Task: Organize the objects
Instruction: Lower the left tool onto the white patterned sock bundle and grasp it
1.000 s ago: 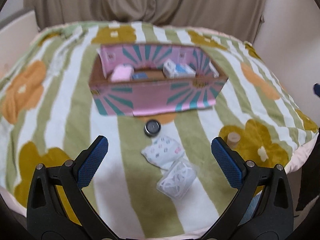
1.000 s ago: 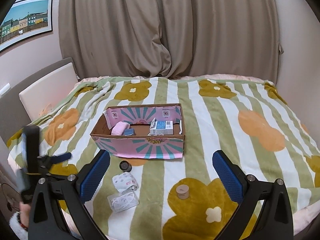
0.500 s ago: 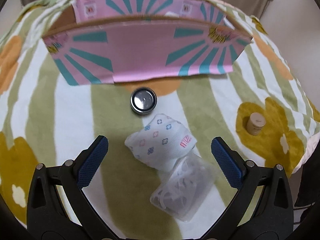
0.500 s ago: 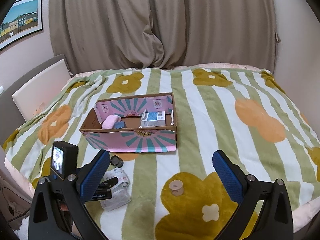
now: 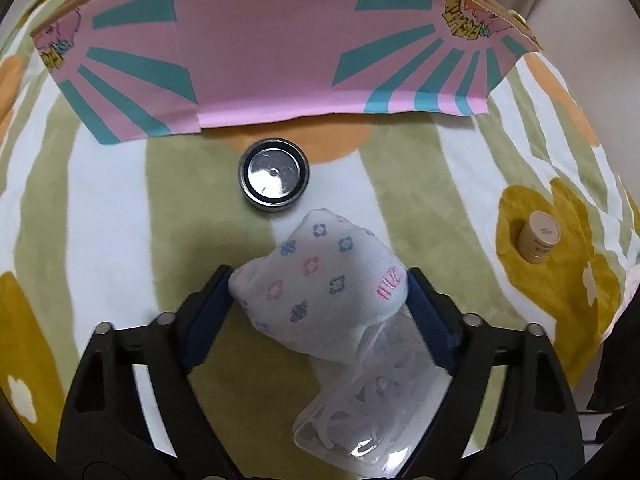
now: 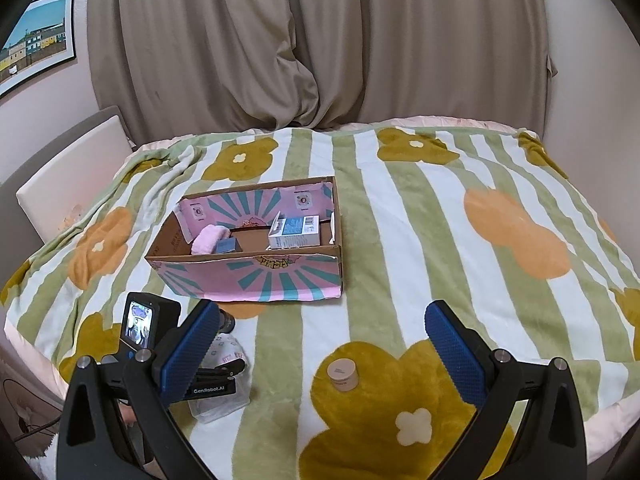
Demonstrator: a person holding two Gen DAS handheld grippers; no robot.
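My left gripper (image 5: 320, 292) is shut on a white sock bundle (image 5: 320, 292) with small flower prints, which lies on the striped flower blanket (image 5: 120, 208). The bundle rests partly on a clear plastic case (image 5: 360, 412) of white bits. A round metal tin (image 5: 274, 179) sits just beyond, in front of the pink and teal cardboard box (image 5: 272, 60). My right gripper (image 6: 320, 356) is open and empty, held above the blanket's near side. From the right wrist view the box (image 6: 256, 276) holds a pink cloth (image 6: 210, 238), a small blue item and a white carton (image 6: 294, 232).
A small tan cylinder jar (image 6: 343, 374) stands on a mustard flower between the right gripper's fingers; it also shows in the left wrist view (image 5: 538, 236). The blanket edge drops off at the near side and left. Curtains (image 6: 320, 48) hang behind the bed.
My left gripper has moved down and forward to the sock bundle and closed on it. The right gripper has shifted slightly and stays open.
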